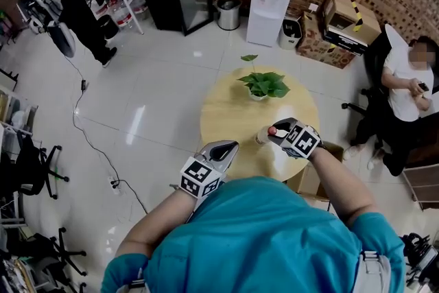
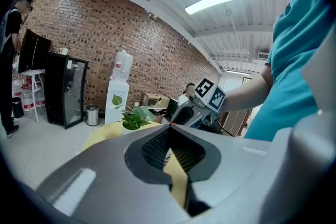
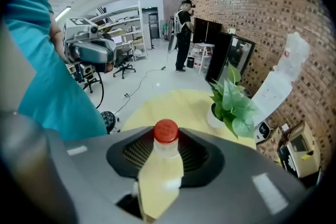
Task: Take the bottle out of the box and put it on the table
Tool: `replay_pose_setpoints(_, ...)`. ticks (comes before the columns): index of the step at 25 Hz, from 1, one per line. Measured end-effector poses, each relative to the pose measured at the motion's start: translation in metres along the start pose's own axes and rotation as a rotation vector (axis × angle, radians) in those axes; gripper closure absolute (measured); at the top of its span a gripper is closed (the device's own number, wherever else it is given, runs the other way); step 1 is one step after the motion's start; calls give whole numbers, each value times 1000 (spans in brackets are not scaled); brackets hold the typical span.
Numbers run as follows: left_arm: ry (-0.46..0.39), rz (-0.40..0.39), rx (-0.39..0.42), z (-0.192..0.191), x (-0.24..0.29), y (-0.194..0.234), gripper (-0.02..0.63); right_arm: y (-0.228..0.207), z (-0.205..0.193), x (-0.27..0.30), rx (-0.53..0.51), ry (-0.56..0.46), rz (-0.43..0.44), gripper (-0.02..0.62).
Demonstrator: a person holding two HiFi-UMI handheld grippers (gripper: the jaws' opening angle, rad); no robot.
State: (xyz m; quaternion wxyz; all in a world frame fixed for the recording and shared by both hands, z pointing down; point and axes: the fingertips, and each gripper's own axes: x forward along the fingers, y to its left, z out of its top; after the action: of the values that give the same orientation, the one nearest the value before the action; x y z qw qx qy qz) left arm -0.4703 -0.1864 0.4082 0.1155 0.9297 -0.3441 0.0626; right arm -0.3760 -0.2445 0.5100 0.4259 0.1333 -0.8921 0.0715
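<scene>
Right gripper (image 1: 277,136): I see it pitched down over the surface (image 1: 226,113), fingers clamped on the bottle (image 3: 164,160).
Left gripper (image 1: 226,149): near level, fingers closed together, empty.

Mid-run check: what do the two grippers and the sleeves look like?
The left gripper and right gripper are grey shells, each carrying a white cube with black square markers. Their fingers are broad and grey, with dark ribbed inner pads. The person wears a short-sleeved teal shirt.
</scene>
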Motion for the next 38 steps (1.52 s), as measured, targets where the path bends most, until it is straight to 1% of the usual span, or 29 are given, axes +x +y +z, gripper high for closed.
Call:
replay_pose_setpoints(6,-9,-2,-13,-18,-3,10,606,-12,-3,15,27,-41,-3,448)
replay_pose_setpoints(9,-7,-13,-18,-17,-5,8,606,-10,-1,15,57,-60,-5,441)
replay_pose_setpoints(10,-7,-17,-18,-15,-5,7,606,-9,-1,15,62,-62,-7,429)
replay_pose_setpoints(12,-9,-29,-21,-11,-5,3,606,-8,0,14,68,-77,-11,358)
replay_pose_setpoints(14,-10,-48,-27,-10,-1,-2,606,-8,2,6,71,-109,-24,339)
replay_pose_setpoints(16,1,-79,-28,-13,4,-11,606,-10,4,-6,62,-142,-56,324)
replay_pose_setpoints(18,32,-136,-7,-17,3,-23,606,-11,8,-24,51,-172,-95,324)
replay_pose_setpoints(21,103,-234,56,-6,-25,-37,606,-6,19,-64,46,-227,-138,324)
replay_pose_setpoints(23,140,-245,89,11,-47,-33,606,-2,22,-95,45,-269,-160,324)
replay_pose_setpoints(24,145,-232,98,18,-54,-30,606,-1,20,-109,49,-289,-170,324)
replay_pose_setpoints(26,128,-185,102,31,-53,-26,606,0,8,-131,77,-329,-185,324)
replay_pose_setpoints(28,74,-127,73,42,-42,-27,606,2,-8,-150,126,-373,-191,324)
replay_pose_setpoints(30,0,-74,25,54,-27,-38,606,4,-22,-172,188,-431,-187,327)
replay_pose_setpoints(32,-62,-28,-17,62,-9,-57,606,6,-37,-198,244,-498,-174,333)
replay_pose_setpoints(34,-101,15,-50,61,12,-83,606,8,-60,-224,265,-554,-166,359)
replay_pose_setpoints(36,-120,52,-66,54,31,-117,606,11,-90,-248,262,-595,-162,395)
replay_pose_setpoints(38,-123,77,-63,41,47,-152,606,17,-123,-265,256,-629,-149,432)
